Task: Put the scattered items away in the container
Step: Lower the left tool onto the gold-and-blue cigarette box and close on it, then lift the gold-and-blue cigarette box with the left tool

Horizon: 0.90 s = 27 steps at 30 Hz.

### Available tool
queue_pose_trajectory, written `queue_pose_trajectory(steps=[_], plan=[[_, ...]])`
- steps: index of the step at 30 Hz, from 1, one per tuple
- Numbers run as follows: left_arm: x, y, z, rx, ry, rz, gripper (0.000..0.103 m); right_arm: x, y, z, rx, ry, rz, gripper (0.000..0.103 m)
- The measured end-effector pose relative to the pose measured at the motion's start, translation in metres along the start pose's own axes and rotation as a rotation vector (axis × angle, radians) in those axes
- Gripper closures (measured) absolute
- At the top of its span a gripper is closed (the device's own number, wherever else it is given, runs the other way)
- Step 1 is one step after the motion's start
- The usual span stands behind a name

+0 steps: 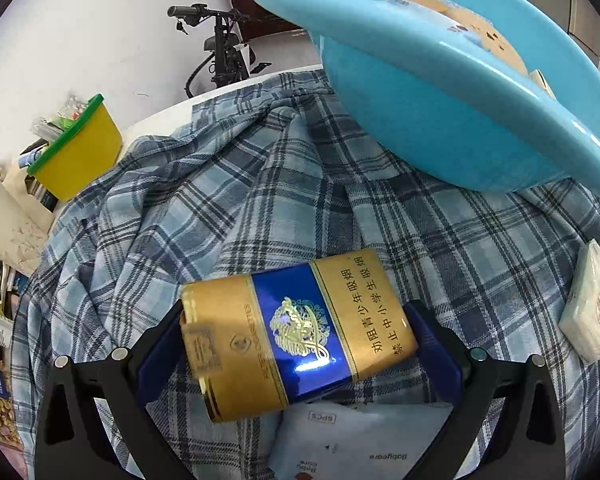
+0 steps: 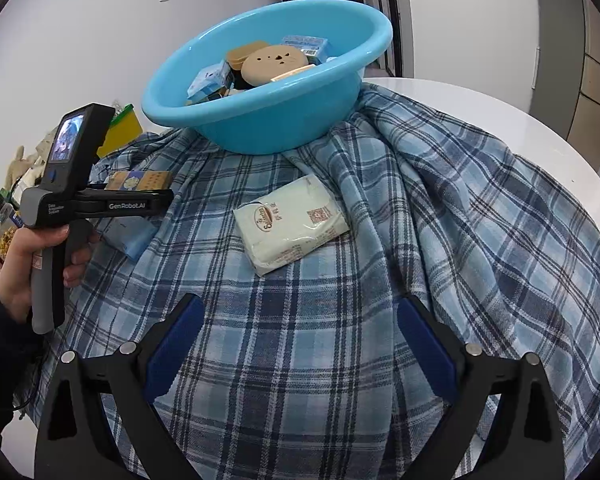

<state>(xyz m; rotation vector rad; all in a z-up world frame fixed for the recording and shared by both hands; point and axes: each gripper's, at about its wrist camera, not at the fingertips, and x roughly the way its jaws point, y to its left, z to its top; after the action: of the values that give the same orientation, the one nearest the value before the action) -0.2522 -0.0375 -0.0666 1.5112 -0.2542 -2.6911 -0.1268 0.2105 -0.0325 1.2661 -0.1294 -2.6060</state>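
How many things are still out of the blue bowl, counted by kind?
Gold and blue box in the left claw: 1
White tissue pack on the checked cloth: 1
Pale blue packet below the box: 1
Total: 3

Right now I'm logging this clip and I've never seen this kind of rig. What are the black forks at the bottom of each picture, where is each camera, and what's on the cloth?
There is no robot arm: a person holds a two-finger gripper in each hand, each with a camera looking along its fingers. The left wrist view shows the left gripper clamped on a gold and blue cigarette pack, with a white Babycare packet beneath it. The right wrist view shows the right gripper open and empty above the plaid cloth, with the hand holding the left tool. A white tissue pack lies loose on the cloth. The blue basin already holds several items.
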Motion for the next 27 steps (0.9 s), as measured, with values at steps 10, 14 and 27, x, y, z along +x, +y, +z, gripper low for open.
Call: queue_pose_trajectory(steps=[10,14,27], plan=[[-0.035,0.005,-0.012,-0.017,-0.050,-0.062,0.006,-0.011,-0.002,-0.005,0.006,-0.001,0.001,0.006],[-0.059,0.010,-0.022,-0.034,-0.075,-0.092,0.006,-0.016,-0.001,-0.009,0.004,-0.001,0.005,0.006],[-0.128,-0.014,-0.112,0.003,-0.090,-0.201,0.006,-0.036,0.017,-0.024,-0.041,-0.012,0.034,0.006]])
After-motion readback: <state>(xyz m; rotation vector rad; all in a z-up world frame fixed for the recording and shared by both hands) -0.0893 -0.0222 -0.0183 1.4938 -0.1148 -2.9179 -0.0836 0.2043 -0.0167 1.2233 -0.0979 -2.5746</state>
